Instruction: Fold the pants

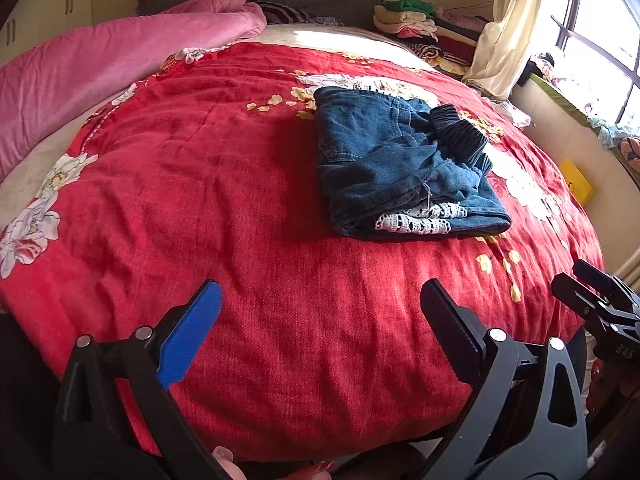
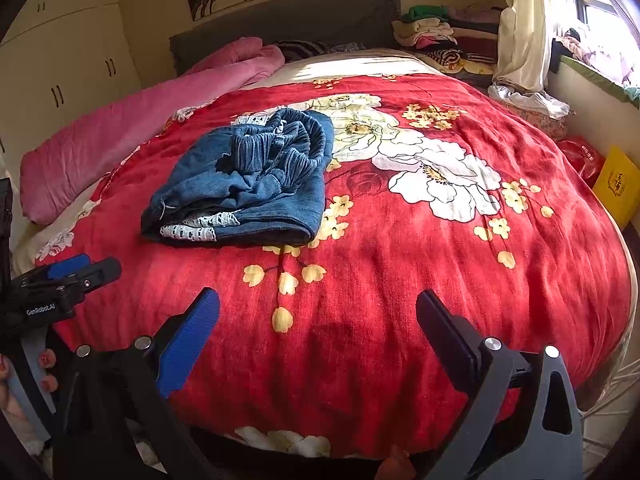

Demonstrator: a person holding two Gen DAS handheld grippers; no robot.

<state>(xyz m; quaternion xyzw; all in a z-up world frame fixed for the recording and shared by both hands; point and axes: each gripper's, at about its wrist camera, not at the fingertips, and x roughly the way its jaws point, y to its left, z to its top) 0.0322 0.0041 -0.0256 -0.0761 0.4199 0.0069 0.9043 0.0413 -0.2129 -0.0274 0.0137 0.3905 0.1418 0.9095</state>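
A folded pair of blue denim pants with a gathered elastic waistband and white lace trim (image 1: 404, 164) lies in a compact bundle on the red floral quilt (image 1: 248, 208) that covers the bed, well apart from both tools held back near the bed's foot. The left tongs (image 1: 320, 320) stand wide open and empty over bare quilt, as do the right tongs (image 2: 318, 328), which the left wrist view also catches at its right edge. The bundle looks nearly finished: the layers are stacked, the lace hem peeks out at the near edge, and the elastic waistband (image 2: 280, 148) sits bunched and raised on top. By this evidence the step in hand is a final tidy or a retreat from the work. To do it well, any last touch should come from above and press the puffed waistband flat without dragging the stack across the soft quilt, while the other tongs steady the near folded edge; a pinch low on the side risks pulling the layers apart. A rolled pink blanket (image 1: 100, 64) lies along the bed's far left, clear of the work.
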